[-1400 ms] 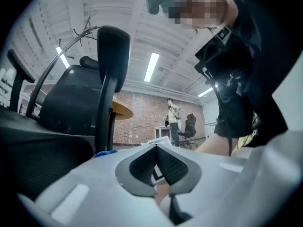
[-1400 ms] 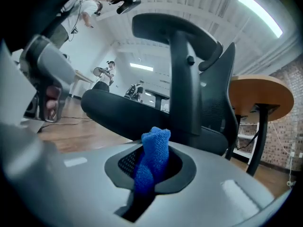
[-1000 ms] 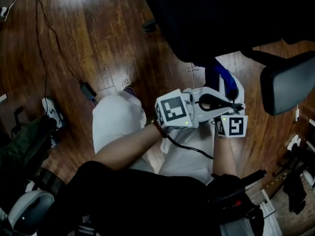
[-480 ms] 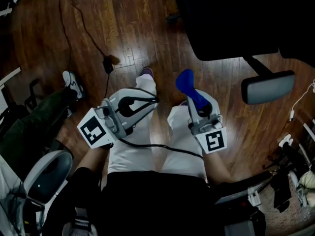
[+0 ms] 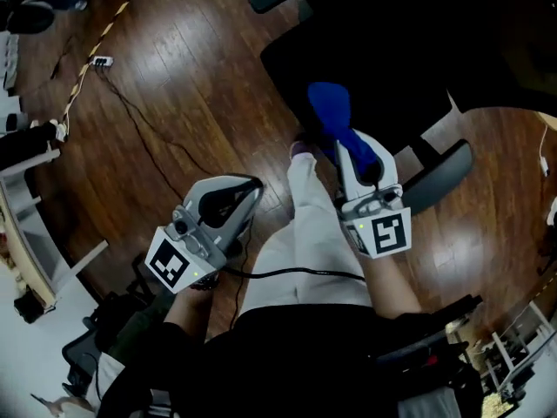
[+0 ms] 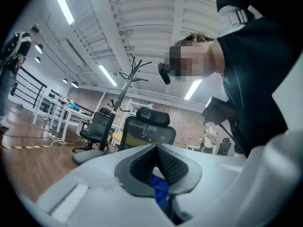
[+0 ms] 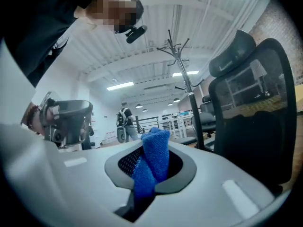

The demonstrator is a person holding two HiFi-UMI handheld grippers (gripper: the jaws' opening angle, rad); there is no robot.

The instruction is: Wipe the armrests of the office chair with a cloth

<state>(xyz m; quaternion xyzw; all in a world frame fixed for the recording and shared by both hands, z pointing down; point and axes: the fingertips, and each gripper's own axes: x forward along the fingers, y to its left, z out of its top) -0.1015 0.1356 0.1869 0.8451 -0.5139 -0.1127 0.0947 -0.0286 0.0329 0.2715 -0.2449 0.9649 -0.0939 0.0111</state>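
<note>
The right gripper (image 7: 151,167) is clamped on the blue cloth (image 7: 156,145), which projects past the jaw tips. The left gripper (image 6: 155,148) is held with its jaw tips pressed together; a small blue patch low in the gap cannot be identified. The cloth is positioned at the seat edge of the office chair (image 5: 392,42), near the grey armrest (image 5: 439,177)

We find an open-plan office. Long strip lights (image 6: 64,4) run across a white ribbed ceiling, and rows of white desks (image 6: 59,110) stand on a wooden floor (image 5: 174,85). We note mesh-backed office chairs (image 6: 144,126), a coat stand (image 6: 124,91), a brick wall (image 6: 191,123) and, close by, a black office chair (image 7: 255,108).
</note>
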